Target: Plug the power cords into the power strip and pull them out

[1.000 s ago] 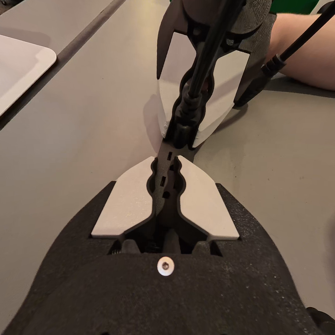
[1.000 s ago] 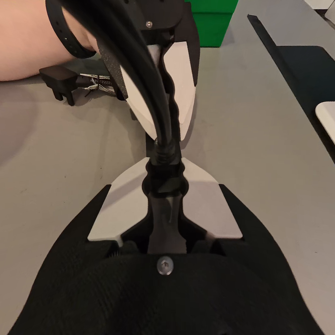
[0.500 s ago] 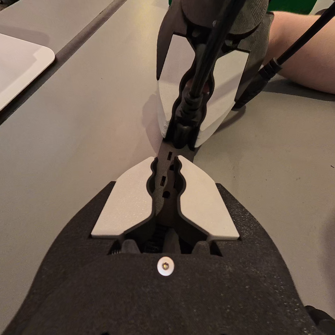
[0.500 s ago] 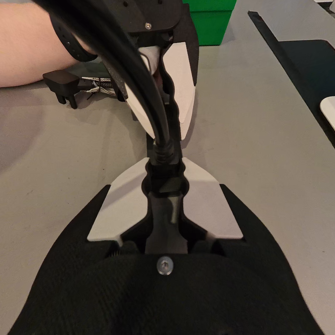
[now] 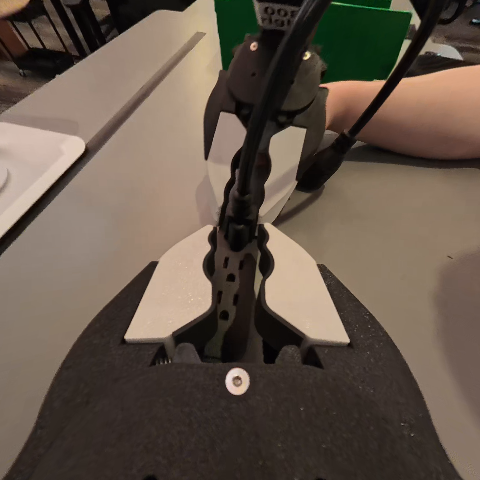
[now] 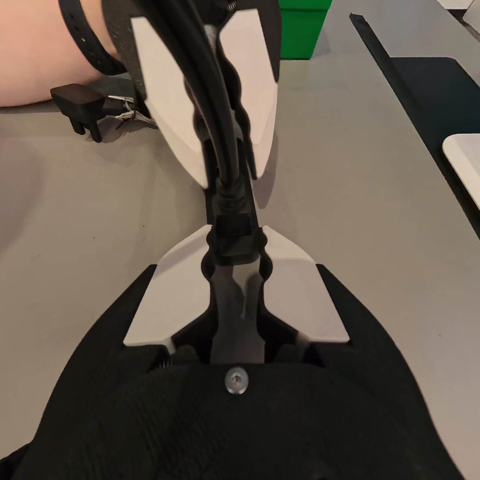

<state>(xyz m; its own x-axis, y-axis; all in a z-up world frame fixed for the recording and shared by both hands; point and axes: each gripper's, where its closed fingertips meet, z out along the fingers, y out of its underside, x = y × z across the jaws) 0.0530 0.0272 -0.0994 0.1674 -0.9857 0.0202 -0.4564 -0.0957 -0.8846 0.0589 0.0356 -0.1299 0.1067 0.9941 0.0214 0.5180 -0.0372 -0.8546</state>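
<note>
A black power strip [image 5: 228, 281] lies on the grey table, and my left gripper [image 5: 237, 228] is shut on it, with two sockets showing between the fingers. A black plug [image 6: 233, 242] stands on the strip, and my right gripper [image 6: 236, 228] is shut on it. Its black cord [image 5: 259, 117] rises up and away. The two grippers face each other almost tip to tip. The right gripper [image 5: 246, 207] shows in the left wrist view, and the left gripper [image 6: 231, 180] in the right wrist view. The plug's prongs are hidden.
A second black plug [image 6: 78, 104] lies loose on the table by a person's arm [image 6: 39, 65]. Another corded plug [image 5: 324, 161] lies beside the right gripper. A green box [image 5: 350, 39] stands at the back. A white tray [image 5: 33, 166] lies at the table's side. The tips of both grippers are at nearly the same place.
The grippers have come closer together. The left gripper has slid forward along the strip, up to the plug. The plug now reaches past the right gripper's fingertips.
</note>
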